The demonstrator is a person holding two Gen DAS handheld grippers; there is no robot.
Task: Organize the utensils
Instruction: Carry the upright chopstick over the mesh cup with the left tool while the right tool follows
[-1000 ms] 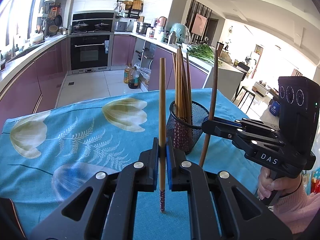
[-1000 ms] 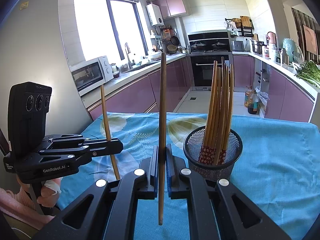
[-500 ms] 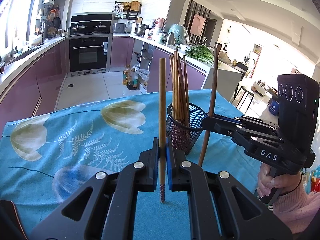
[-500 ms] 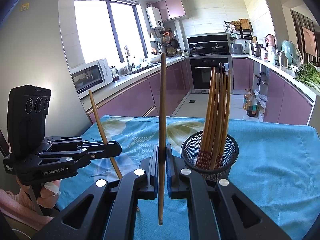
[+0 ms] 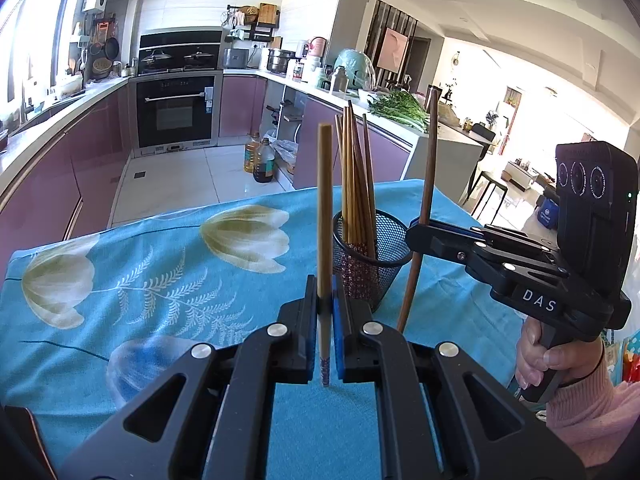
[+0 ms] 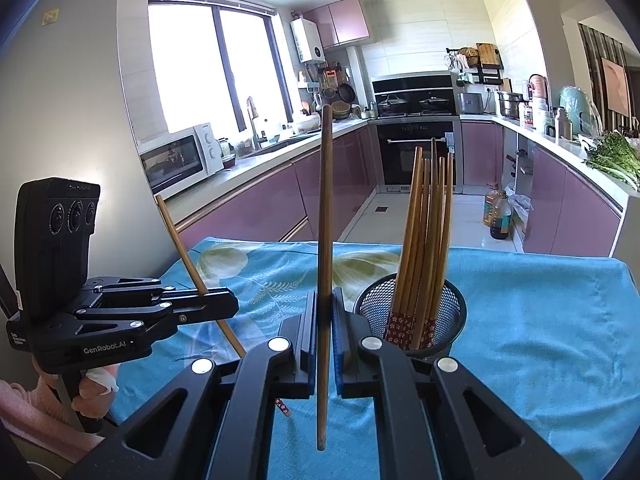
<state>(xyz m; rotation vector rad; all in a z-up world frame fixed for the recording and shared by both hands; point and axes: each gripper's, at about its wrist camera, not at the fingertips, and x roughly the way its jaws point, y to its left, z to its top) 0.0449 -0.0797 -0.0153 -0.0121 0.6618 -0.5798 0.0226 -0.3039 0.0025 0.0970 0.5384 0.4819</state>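
Two loose chopsticks are up in the air, one per gripper, and one black mesh holder (image 6: 412, 316) stands on the blue flowered surface (image 6: 540, 320) with about six chopsticks (image 6: 424, 232) upright inside it. The left gripper (image 5: 325, 336) has its fingers clenched tight on a pale chopstick (image 5: 325, 208), upright, its patterned tip hanging just below the pads, in front of the holder. The right gripper (image 6: 325, 340) squeezes a darker chopstick (image 6: 325, 220) the same way, just left of the holder. Only the right wrist view shows the microwave (image 6: 180, 160) and window far behind the holder; only the left wrist view shows the hand (image 5: 536, 356) in a pink sleeve right of the holder.
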